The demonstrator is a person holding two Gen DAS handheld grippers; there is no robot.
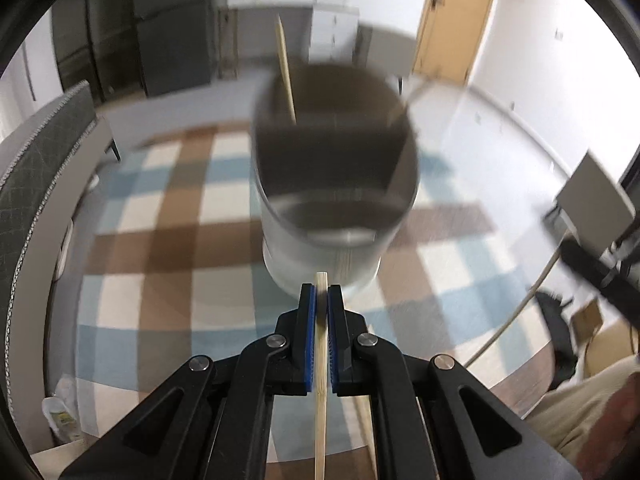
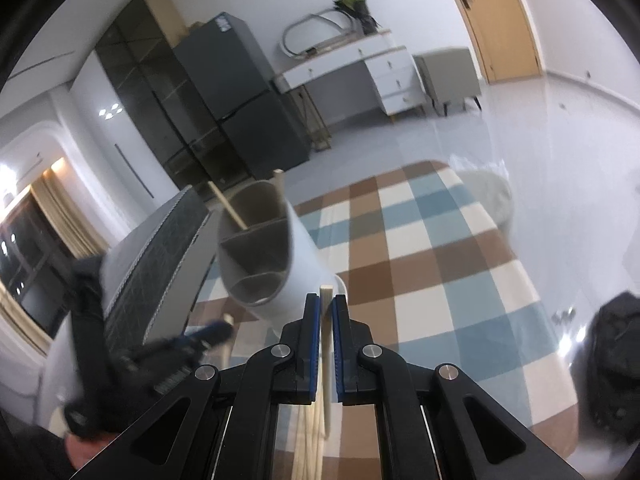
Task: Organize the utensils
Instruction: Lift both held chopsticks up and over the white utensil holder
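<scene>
A white cylindrical utensil holder [image 1: 320, 248] with dark divided compartments stands on a glass table, straight ahead of my left gripper [image 1: 321, 292]. One wooden chopstick [image 1: 286, 72] leans in its back compartment. My left gripper is shut on a wooden chopstick [image 1: 321, 380] just short of the holder's near wall. In the right wrist view the holder [image 2: 288, 264] is left of my right gripper [image 2: 326, 300], which is shut on another wooden chopstick [image 2: 327, 356]. Two chopsticks [image 2: 232, 208] stand in its far compartment. My left gripper [image 2: 208, 332] shows blurred at lower left.
The glass tabletop [image 1: 460, 128] lies over a brown, blue and white checked rug [image 2: 420, 248]. A grey quilted chair [image 1: 36, 160] stands at the left. More chopsticks [image 2: 308, 432] lie under my right gripper. A dark bag [image 2: 616, 360] is on the floor at right.
</scene>
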